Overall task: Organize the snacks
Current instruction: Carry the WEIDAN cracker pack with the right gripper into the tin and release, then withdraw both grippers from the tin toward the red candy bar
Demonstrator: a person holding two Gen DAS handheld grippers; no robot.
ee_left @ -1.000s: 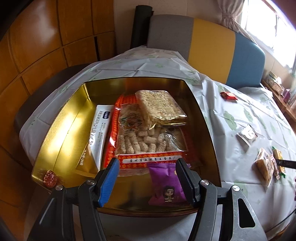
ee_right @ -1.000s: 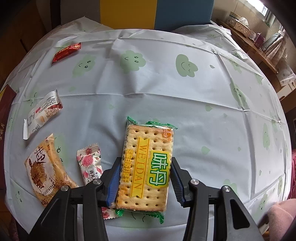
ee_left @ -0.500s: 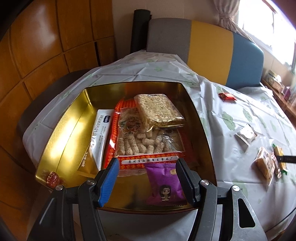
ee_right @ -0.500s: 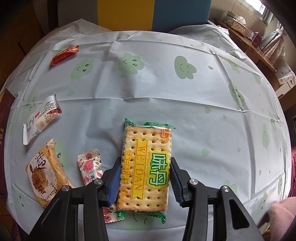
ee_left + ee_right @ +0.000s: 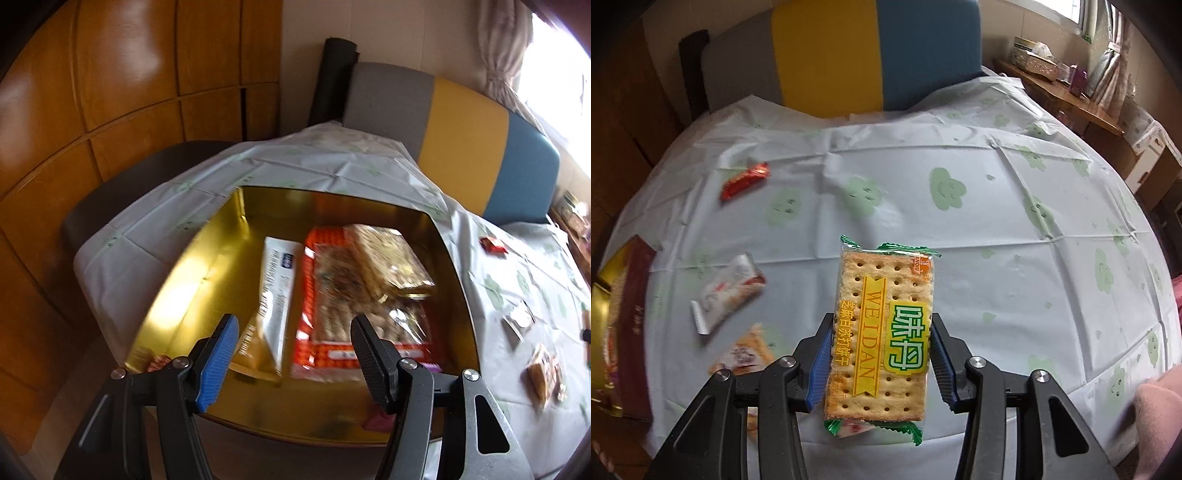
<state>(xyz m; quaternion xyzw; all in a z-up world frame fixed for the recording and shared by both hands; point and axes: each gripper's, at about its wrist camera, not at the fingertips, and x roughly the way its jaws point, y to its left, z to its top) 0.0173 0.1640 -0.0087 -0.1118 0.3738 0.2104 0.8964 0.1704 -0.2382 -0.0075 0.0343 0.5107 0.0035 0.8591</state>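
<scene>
Cracker pack [image 5: 882,332], clear wrap with green ends and yellow label, clamped lengthwise in the right tool [image 5: 881,360] above the bench [image 5: 997,229]. Gold tin [image 5: 177,295] holds an orange-bordered bag [image 5: 340,295], white sachet [image 5: 277,288], and possibly rice-cracker pack [image 5: 388,258], blurred.

The left wrist view looks steeply down along its tool [image 5: 291,354] into the gold tin [image 5: 177,295], close. The right wrist view looks down across the tabletop [image 5: 1015,221]. Both catch the red wrapper [image 5: 493,244] [image 5: 744,181] and the striped chair back [image 5: 469,122] [image 5: 827,55].
</scene>
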